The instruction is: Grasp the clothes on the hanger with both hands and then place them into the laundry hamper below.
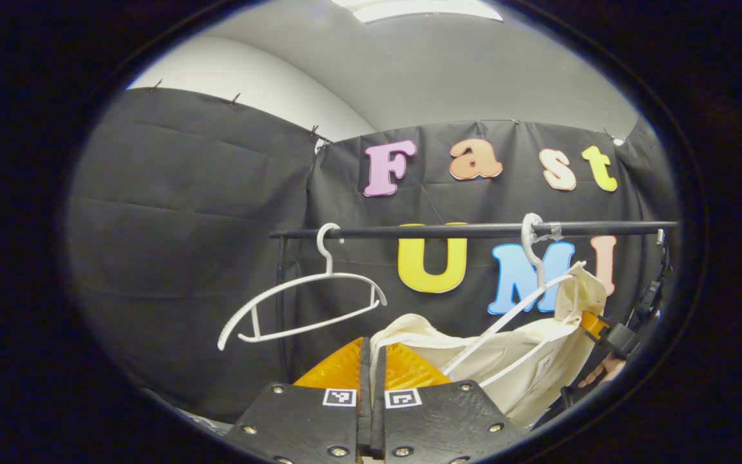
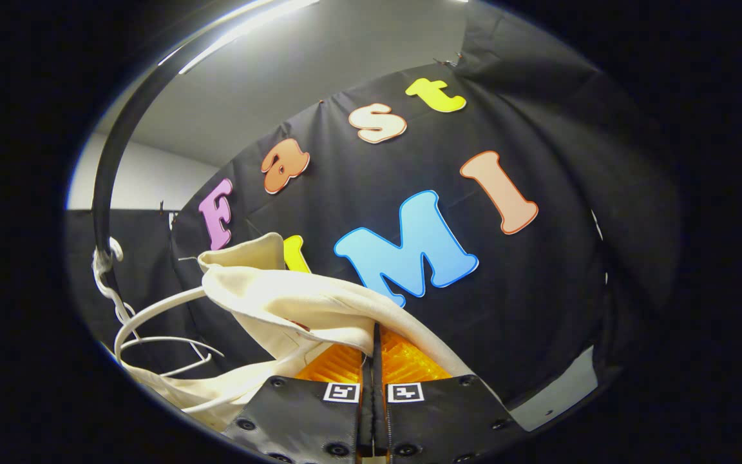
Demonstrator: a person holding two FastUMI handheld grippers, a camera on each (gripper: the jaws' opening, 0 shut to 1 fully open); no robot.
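Left gripper [image 1: 371, 351]: sat at the bottom centre of the left gripper view; its fingers were closed together on an edge of the cream garment [image 1: 513, 361], the cloth pinched in the narrow slit between them.
Right gripper [image 2: 374, 338]: sat at the bottom centre of the right gripper view; its fingers were clamped on a fold of the cream garment [image 2: 294, 299]. It also appeared at the right edge of the left gripper view [image 1: 603, 328], gripping the garment's far corner, with part of a hand [image 1: 603, 370] below it.
Cream garment: was in the lower right of the left gripper view, draped over a tilted white hanger [image 1: 525, 303] and stretched between the two grippers.
Rail [image 1: 474, 230]: a dark bar that ran across the middle of the left gripper view; the tilted hanger's hook was taped to it.
Bare hanger [image 1: 300, 306]: white, hung from the rail left of centre, tilted, apart from the garment.
Laundry hamper: cannot tell where it stood.
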